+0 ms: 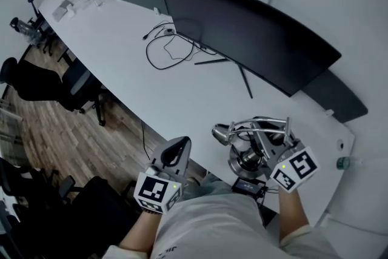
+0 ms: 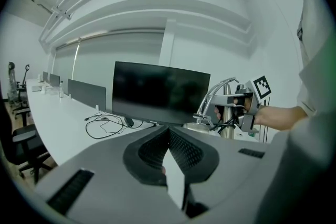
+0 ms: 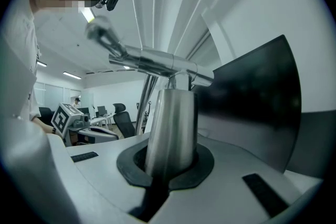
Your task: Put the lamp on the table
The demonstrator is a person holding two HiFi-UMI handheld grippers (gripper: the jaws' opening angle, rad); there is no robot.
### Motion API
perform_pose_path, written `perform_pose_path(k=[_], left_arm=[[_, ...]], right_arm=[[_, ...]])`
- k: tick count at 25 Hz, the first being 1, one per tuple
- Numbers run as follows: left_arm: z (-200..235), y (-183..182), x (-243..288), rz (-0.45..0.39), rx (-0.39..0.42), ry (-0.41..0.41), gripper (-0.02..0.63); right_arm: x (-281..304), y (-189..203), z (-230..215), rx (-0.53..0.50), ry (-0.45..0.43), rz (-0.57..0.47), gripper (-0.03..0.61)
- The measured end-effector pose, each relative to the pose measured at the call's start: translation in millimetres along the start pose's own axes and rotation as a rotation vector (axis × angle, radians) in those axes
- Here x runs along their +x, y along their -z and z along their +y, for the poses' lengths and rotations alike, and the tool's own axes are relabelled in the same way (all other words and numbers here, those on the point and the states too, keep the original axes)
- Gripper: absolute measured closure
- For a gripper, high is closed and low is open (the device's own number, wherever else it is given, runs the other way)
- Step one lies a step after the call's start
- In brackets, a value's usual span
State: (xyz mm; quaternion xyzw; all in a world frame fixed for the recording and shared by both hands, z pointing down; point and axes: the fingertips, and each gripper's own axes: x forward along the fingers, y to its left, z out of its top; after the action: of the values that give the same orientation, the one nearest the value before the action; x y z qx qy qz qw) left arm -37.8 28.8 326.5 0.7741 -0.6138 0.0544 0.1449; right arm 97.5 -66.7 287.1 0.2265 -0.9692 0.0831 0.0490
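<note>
A brushed-metal desk lamp (image 1: 253, 141) with a round base, an upright post and a curved arm stands over the near edge of the white table (image 1: 121, 51); I cannot tell whether its base touches the top. My right gripper (image 1: 267, 152) is shut on the lamp's post (image 3: 170, 128), which fills the gap between its jaws (image 3: 168, 165). The lamp (image 2: 223, 107) and right gripper (image 2: 247, 105) also show at the right of the left gripper view. My left gripper (image 1: 180, 145) hovers left of the lamp at the table's edge, shut (image 2: 168, 136) with nothing held.
A wide black monitor (image 1: 248, 33) stands just behind the lamp, with looped cables (image 1: 173, 45) to its left. A black adapter (image 1: 248, 186) hangs at the table edge. Office chairs (image 1: 66, 85) stand on the wooden floor at left. A green bottle (image 1: 344, 162) sits far right.
</note>
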Motion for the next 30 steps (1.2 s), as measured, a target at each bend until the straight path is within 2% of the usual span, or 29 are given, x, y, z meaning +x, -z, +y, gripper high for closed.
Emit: perform_pose_path(k=[5,15,22,30], left_arm=[[12,-2,4,0.011,-0.014,0.013,0.611],[34,-12,26,0.010,0.007,0.097,0.611],[63,-2,68,0.038,0.000,0.105,0.611],[65,-8,67,0.054,-0.020,0.131,0.611]], right_arm=[[11,-2,-1,0.009,0.017,0.004,0.548],[25,-10,-9,0.023,0.101,-0.006,0.548],[63,13,-42,0.038,0.116,0.007,0.548],[69,1,-40,0.030,0.140,0.021,0.548]])
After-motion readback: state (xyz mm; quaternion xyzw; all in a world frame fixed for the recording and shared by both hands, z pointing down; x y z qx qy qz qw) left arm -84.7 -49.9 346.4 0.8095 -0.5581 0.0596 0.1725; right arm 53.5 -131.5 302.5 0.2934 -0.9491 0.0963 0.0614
